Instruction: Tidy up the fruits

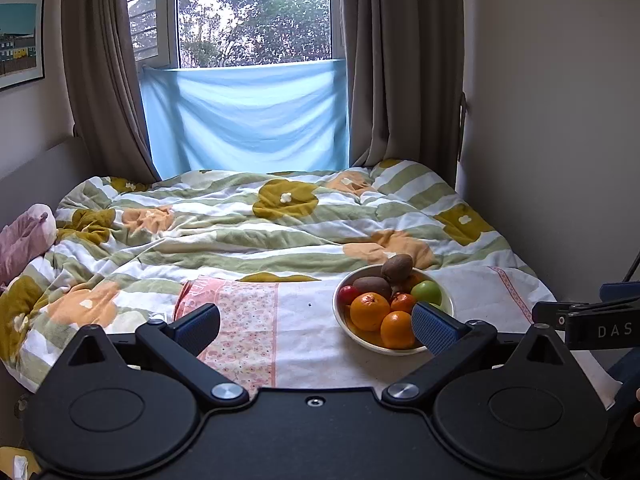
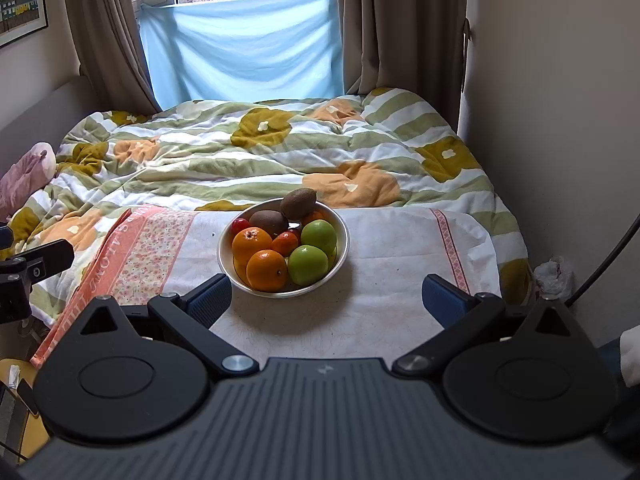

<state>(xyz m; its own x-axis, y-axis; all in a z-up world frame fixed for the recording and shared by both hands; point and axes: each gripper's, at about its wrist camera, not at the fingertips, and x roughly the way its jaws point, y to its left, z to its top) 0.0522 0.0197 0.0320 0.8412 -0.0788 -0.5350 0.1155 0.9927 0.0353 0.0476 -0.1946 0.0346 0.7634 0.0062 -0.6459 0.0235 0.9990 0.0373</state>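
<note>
A flowered quilt (image 2: 280,148) in green, white and orange covers the bed, with a pink-patterned cloth (image 2: 360,280) spread over its near end. Brown curtains (image 1: 100,80) flank the window (image 1: 252,12), a blue sheet (image 1: 244,120) hanging across its lower part

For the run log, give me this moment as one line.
phase: start | left gripper: open | right gripper: open | bowl: full of fruit, on cloth

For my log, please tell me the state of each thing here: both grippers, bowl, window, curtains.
left gripper: jaws open, empty
right gripper: jaws open, empty
bowl: upright, heaped with fruit
window: left sash looks open
curtains: drawn apart
</note>
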